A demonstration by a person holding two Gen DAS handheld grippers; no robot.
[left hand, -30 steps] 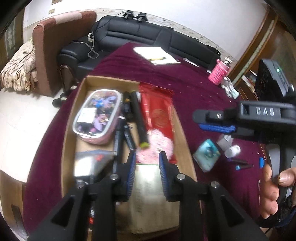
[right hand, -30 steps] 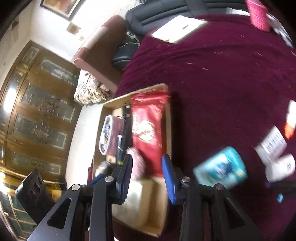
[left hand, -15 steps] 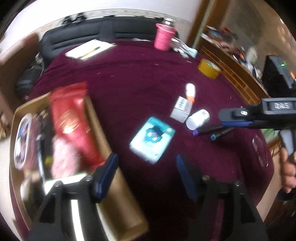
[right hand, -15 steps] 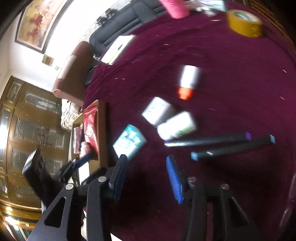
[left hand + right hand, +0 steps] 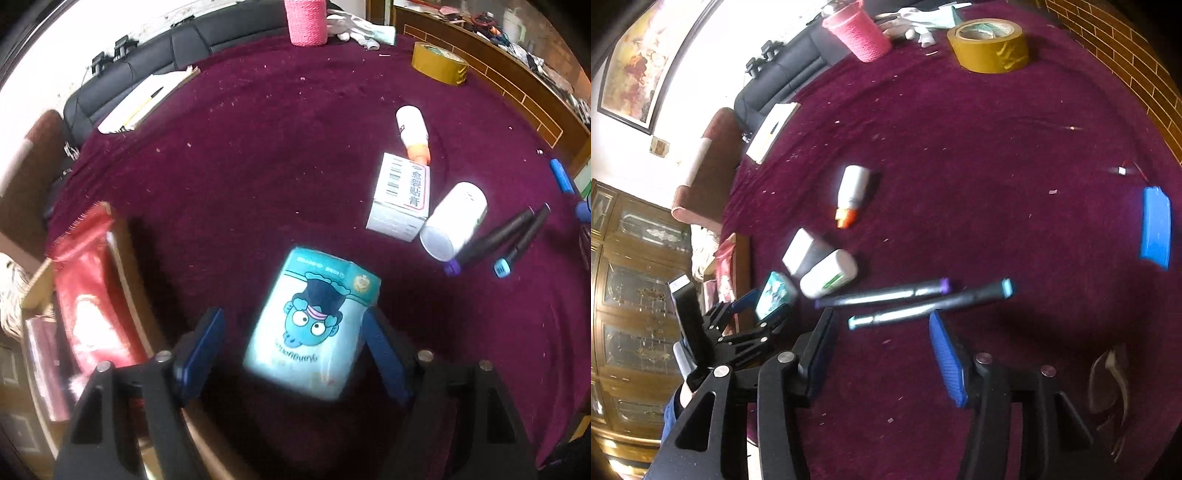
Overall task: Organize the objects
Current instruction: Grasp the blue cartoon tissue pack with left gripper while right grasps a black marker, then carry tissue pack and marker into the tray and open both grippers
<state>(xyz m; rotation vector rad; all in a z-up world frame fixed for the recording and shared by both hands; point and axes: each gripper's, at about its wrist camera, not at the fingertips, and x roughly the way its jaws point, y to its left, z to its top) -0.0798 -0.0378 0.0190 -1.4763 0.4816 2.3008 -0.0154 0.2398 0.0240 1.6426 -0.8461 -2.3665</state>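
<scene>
So the left gripper (image 5: 293, 347) is pointing down over the teal tissue pack (image 5: 314, 325), which lies flat on the maroon tablecloth (image 5: 258, 166) right between its two blue pads. The jaws are apart and still spreading; whether the right-hand pad touches the pack's edge is hard to tell, but the left one stands clear of it. Just to the left of the pack sits the cardboard box (image 5: 127, 266) with a red packet (image 5: 88, 295) poking out.

The right gripper (image 5: 882, 350) has its jaws apart and widening too, with nothing between them, just bare cloth. The two markers, one purple-capped (image 5: 882, 293) and one light-blue-capped (image 5: 931, 304), lie side by side just beyond its fingertips. A white bottle (image 5: 829, 273) and a small white carton (image 5: 801, 251) sit near them, touching each other.
</scene>
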